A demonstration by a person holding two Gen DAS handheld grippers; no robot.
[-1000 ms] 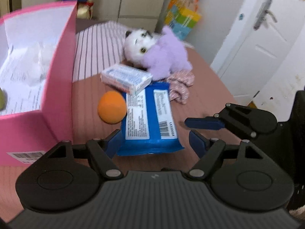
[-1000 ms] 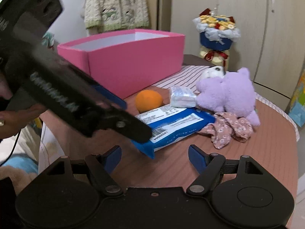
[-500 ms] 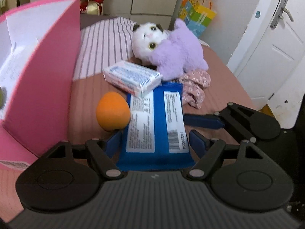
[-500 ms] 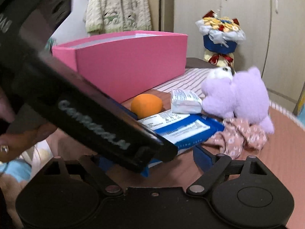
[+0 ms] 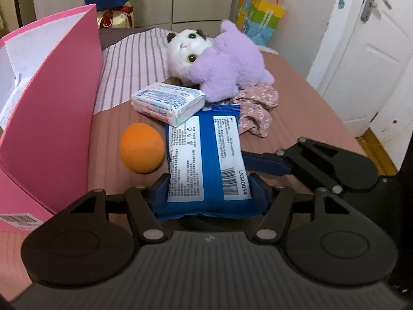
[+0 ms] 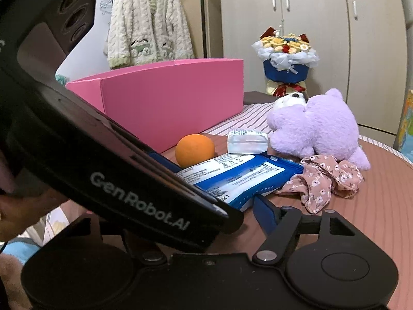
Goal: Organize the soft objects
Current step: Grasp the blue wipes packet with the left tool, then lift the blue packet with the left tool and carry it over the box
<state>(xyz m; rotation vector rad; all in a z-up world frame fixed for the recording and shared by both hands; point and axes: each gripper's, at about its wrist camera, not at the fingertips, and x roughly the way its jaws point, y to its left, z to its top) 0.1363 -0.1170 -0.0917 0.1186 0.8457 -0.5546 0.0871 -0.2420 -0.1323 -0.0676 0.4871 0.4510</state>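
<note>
A blue wipes pack (image 5: 206, 160) lies on the brown bed. My left gripper (image 5: 209, 193) has its fingers on both sides of the pack's near end, touching it. The pack also shows in the right wrist view (image 6: 237, 178). My right gripper (image 6: 206, 206) is open just right of the pack; its left finger is hidden behind the left gripper's body. An orange ball (image 5: 142, 149), a white tissue pack (image 5: 167, 102), a purple and white plush (image 5: 219, 64) and a floral cloth (image 5: 255, 108) lie beyond. An open pink box (image 5: 51, 103) stands at the left.
A flower bouquet (image 6: 286, 56) stands behind the bed by beige cupboards. A white door (image 5: 361, 51) is at the right. A colourful gift bag (image 5: 260, 18) sits by the wall. A striped sheet (image 5: 129, 67) covers the far bed.
My left gripper moved forward over the blue pack's near end and its fingers narrowed onto it. The right gripper edged closer to the pack's right side.
</note>
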